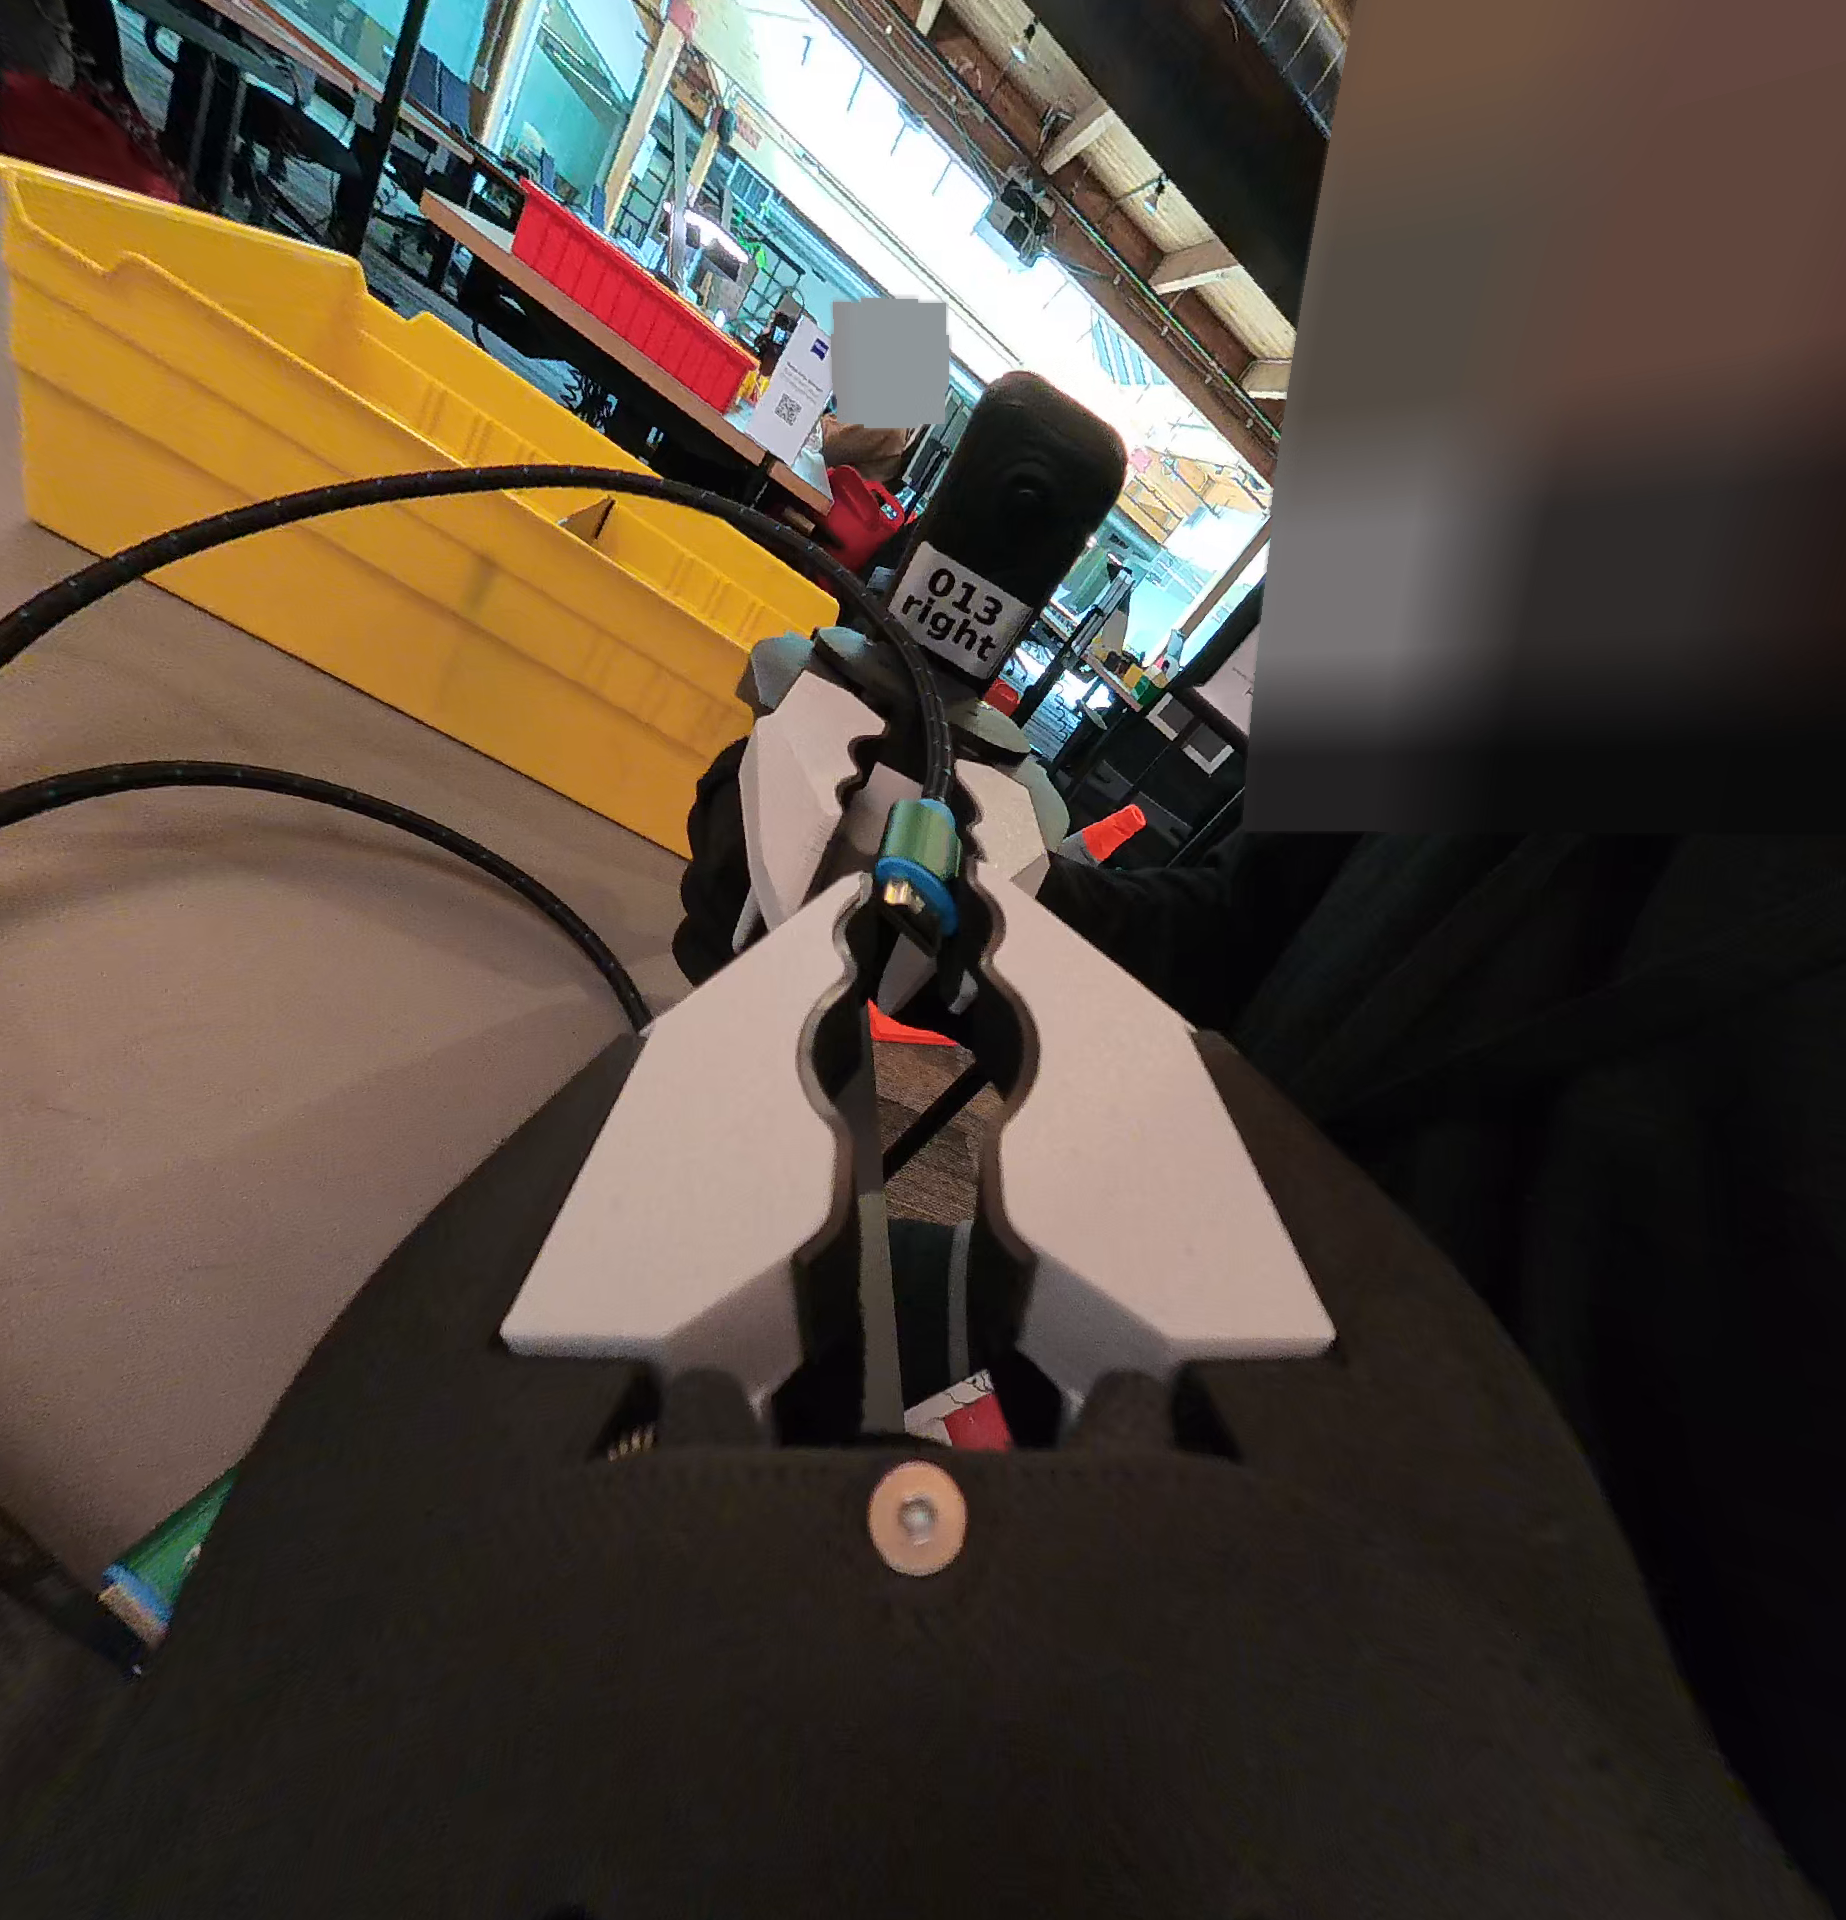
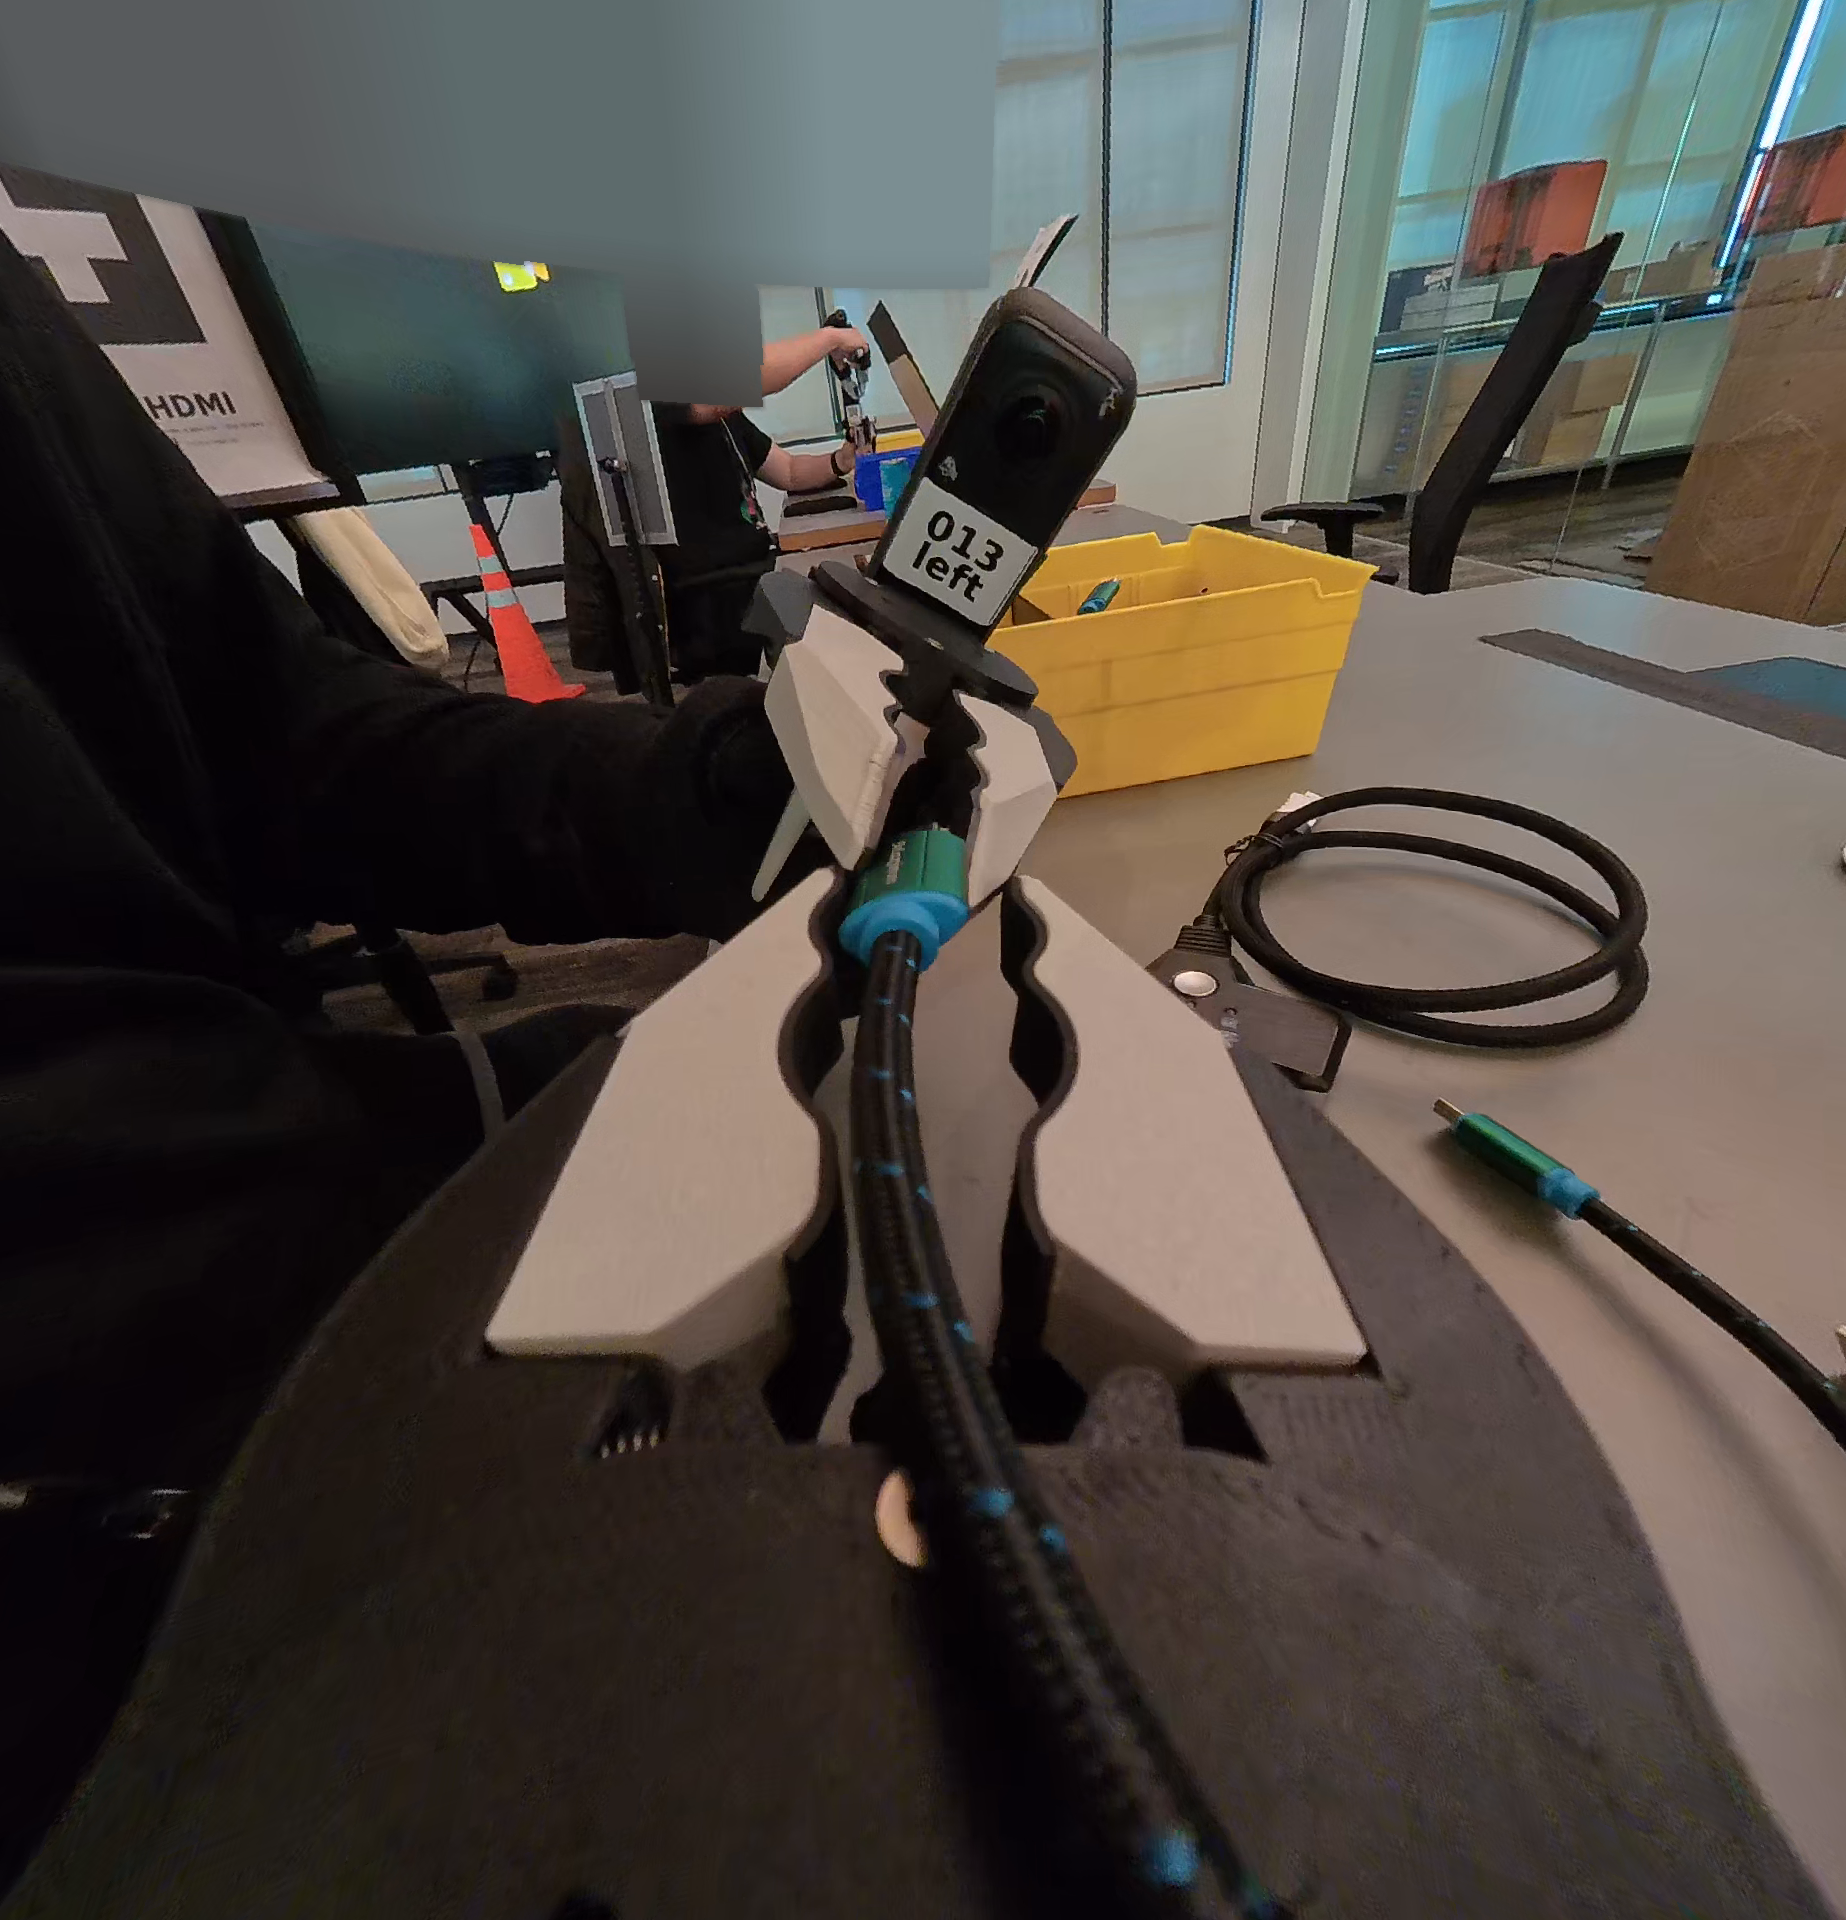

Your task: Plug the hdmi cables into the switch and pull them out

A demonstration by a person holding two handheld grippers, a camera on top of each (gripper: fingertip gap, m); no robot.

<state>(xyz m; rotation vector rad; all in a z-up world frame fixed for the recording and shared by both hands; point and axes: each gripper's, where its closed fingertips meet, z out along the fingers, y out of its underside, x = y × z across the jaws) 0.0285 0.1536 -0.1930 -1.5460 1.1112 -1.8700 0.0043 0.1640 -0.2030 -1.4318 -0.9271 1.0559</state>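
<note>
I hold an HDMI plug [image 2: 914, 868] with a green body and blue collar in the air between both grippers, in front of a person in black. My left gripper [image 1: 919, 904] is shut on the plug [image 1: 914, 883]. In the right wrist view it [image 2: 929, 821] grips the green body. My right gripper [image 2: 924, 914] faces it with its fingers apart, and the braided black cable [image 2: 898, 1195] runs loosely between them. The small black switch [image 2: 1251, 1008] lies on the grey table [image 2: 1521, 727] with its own coiled cable [image 2: 1418, 914]. A second green plug [image 2: 1511, 1153] lies beside it.
A yellow bin [image 2: 1189, 665] stands on the table behind the grippers and also shows in the left wrist view [image 1: 275, 468]. Two loops of black cable [image 1: 275, 790] cross the table to the left. An office chair [image 2: 1501, 416] and an orange cone [image 2: 519, 634] stand farther off. Left and right tips are no more than a few centimetres apart. About 15 centimetres separates my right fingertips from the small black switch [image 2: 1251, 1008].
</note>
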